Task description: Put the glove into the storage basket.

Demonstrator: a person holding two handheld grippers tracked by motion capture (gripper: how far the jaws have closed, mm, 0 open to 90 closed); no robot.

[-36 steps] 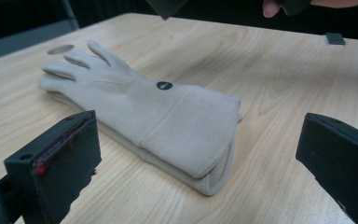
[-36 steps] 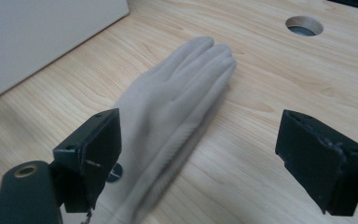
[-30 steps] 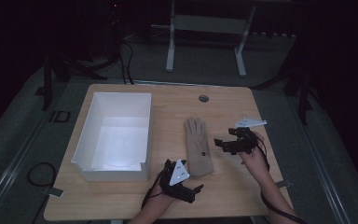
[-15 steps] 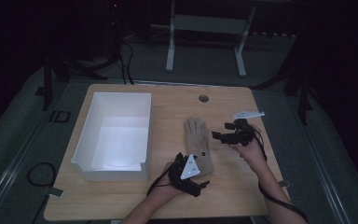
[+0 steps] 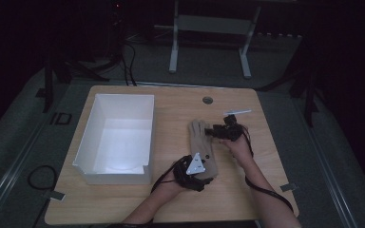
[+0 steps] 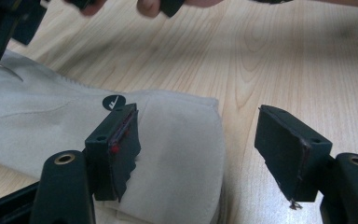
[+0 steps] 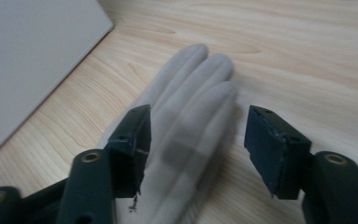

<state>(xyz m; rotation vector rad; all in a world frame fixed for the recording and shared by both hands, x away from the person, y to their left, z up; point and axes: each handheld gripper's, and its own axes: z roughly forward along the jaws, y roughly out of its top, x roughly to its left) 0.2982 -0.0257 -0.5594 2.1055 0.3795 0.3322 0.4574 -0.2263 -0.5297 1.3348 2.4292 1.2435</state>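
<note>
**Both claws at the glove, jaws closing**

Beige glove (image 5: 201,145) lies flat on the wooden table (image 5: 171,102), right of centre, fingers towards the far edge, cuff towards the near edge. White open box (image 5: 119,135) sits on the left half of the table, just beside the glove, not touching it.

Left claw (image 5: 204,166) at the cuff end. In the left gripper view the cuff corner of the glove (image 6: 168,154) lies between the jaws, one jaw over the cloth, the other over bare wood. Jaws have just been closing; a gap remains, pads not pressing.

Right claw (image 5: 209,131) at the finger end, reaching in from the right edge side. In the right gripper view the glove fingers (image 7: 196,102) lie between the half-wide jaws, which have just been closing too; no grip yet.

Small round grommet (image 5: 207,100) near the far edge.
</note>
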